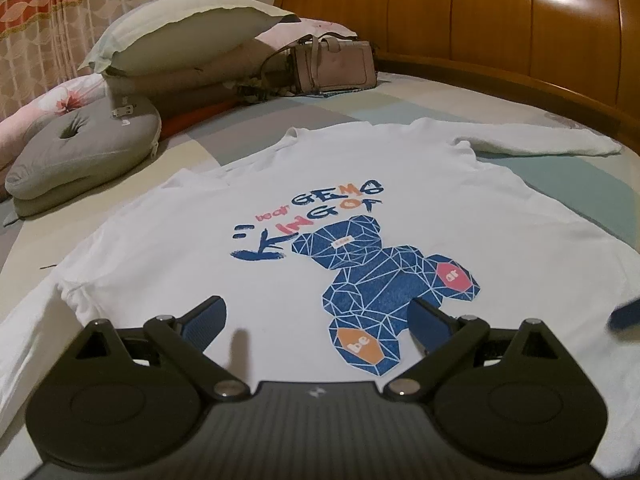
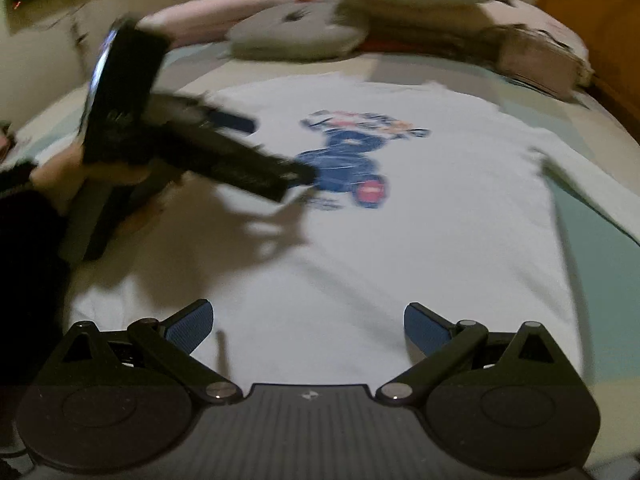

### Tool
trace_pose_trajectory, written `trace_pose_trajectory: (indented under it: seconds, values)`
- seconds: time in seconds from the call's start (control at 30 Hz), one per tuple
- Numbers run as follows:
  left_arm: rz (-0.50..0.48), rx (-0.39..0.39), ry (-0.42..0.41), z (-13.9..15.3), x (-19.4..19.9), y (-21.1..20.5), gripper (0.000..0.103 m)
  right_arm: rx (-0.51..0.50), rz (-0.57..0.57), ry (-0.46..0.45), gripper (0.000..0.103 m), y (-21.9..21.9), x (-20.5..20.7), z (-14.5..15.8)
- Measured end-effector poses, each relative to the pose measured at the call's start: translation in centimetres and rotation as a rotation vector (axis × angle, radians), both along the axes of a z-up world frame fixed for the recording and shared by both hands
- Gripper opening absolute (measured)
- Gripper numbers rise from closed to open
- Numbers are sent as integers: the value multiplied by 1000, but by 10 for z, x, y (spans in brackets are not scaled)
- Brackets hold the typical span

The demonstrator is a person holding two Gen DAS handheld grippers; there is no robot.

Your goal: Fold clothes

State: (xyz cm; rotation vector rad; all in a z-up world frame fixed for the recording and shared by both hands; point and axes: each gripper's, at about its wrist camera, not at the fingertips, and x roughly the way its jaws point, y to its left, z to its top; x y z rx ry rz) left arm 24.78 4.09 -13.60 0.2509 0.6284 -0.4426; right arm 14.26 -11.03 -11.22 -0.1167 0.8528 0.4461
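On bed, shirt flat — collar toward headboard

soft matt white cloth for the shirt, with a flat smooth print of a blue bear. glossy varnished wood on the headboard. matt black plastic on the left gripper and right gripper, ribbed blue pads on the fingers, dull metal rivets. leather-like smooth handbag. matt cloth pillows.
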Motion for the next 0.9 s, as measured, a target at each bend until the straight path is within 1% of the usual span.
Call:
trace_pose_trajectory:
  seconds: [0.07,0.17,0.23,0.33,0.37,0.4,0.47,0.53,0.6,0.67,0.7,0.83,0.9]
  values:
    - [1,-1,-2,1,0,1,97,-10,10,54,103,8,2,-8]
    - [2,-8,-4,2,0,2,97,-42,72,80,103,14,-6,-9]
    - [2,-11,-5,3,0,2,97,-25,116,116,103,12,-13,-7]
    - [1,-4,-7,2,-1,1,97,2,115,137,103,5,-16,-3]
    - [5,-1,-9,2,-1,1,97,9,95,125,103,2,-14,0]
    - [13,2,-14,2,-1,1,97,7,68,87,103,-1,-10,5]
    - [53,14,-31,1,-1,1,97,-19,4,-22,103,-4,1,15]
    - [97,12,-39,2,3,4,97,-110,-84,-138,103,-5,18,20]
    - [135,-1,-36,2,8,9,97,-212,-163,-199,103,-4,40,19]
    - [161,-23,2,0,15,14,97,-252,-212,-224,103,-5,64,15]
    - [170,-31,21,-1,17,16,97,-249,-231,-226,103,-6,75,14]
    - [177,-40,54,-4,20,21,97,-191,-303,-224,103,-15,115,12]
    - [175,-56,82,-6,22,23,97,-163,-313,-210,103,-19,131,11]
